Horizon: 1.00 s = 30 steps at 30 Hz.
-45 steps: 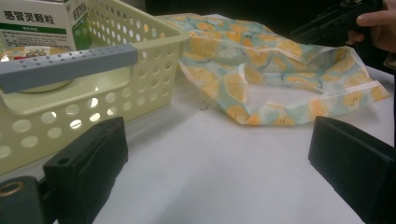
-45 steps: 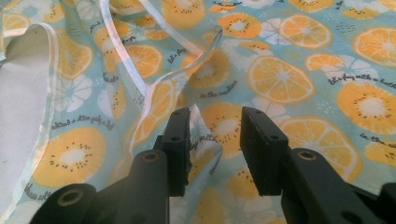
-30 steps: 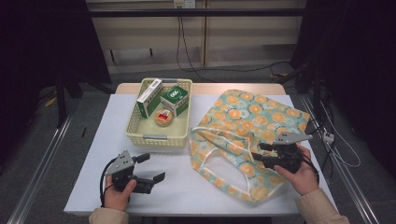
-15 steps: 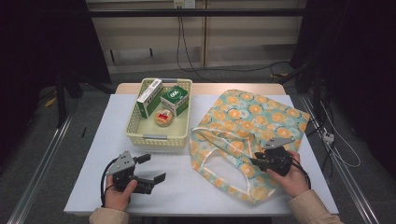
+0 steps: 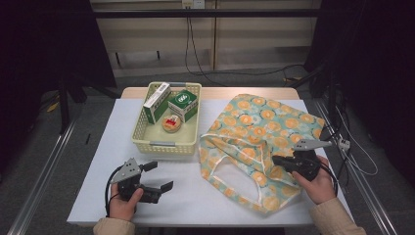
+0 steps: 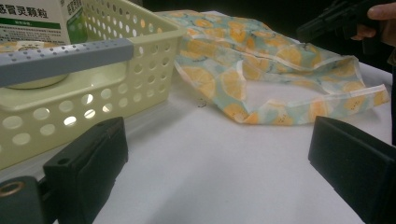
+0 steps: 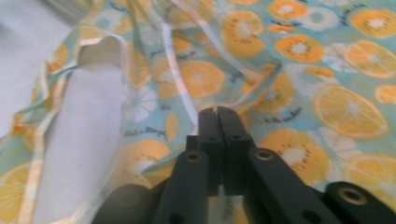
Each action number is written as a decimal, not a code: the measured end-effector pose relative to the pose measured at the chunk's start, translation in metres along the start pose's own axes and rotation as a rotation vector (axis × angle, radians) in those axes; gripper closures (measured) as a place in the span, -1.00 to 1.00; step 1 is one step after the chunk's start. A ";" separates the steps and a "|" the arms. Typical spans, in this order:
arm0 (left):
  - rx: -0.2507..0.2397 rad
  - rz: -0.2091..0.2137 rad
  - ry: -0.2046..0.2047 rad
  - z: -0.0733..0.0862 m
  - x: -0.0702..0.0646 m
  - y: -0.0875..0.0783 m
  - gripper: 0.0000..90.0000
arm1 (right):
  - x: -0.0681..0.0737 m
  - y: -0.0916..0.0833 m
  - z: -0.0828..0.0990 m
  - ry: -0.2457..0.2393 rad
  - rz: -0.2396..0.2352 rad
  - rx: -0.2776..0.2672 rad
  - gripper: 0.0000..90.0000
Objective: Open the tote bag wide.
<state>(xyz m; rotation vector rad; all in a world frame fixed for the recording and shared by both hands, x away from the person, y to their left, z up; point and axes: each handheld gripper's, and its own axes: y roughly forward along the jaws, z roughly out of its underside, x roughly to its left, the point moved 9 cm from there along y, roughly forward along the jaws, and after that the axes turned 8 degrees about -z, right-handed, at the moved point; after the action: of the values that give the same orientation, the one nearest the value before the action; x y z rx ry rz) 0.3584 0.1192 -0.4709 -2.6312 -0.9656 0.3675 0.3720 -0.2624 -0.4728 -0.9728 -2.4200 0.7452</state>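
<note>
Right gripper sits on the fruit-print bag, which lies flat on the right half of the white table. Its jaws have just been closing and now stand pressed together, pinching a fold of the bag's fabric near the handle opening. Left gripper rests on the table below the yellow basket, jaws spread wide, nothing between them.
</note>
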 end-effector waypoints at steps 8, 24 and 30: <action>0.000 0.005 -0.002 0.000 -0.001 0.000 -0.90 | 0.031 0.023 0.014 -0.175 -0.012 0.124 0.16; 0.002 0.004 0.002 0.000 0.000 -0.001 -0.90 | 0.008 0.009 0.006 -0.001 -0.056 0.047 0.92; -0.001 0.004 0.001 -0.001 -0.001 -0.001 -0.90 | -0.019 -0.008 0.010 0.071 -0.010 -0.017 0.86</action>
<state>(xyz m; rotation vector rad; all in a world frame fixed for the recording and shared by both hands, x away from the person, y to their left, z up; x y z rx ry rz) 0.3576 0.1191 -0.4697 -2.6340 -0.9611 0.3670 0.3751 -0.2838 -0.4791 -0.9768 -2.3716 0.6759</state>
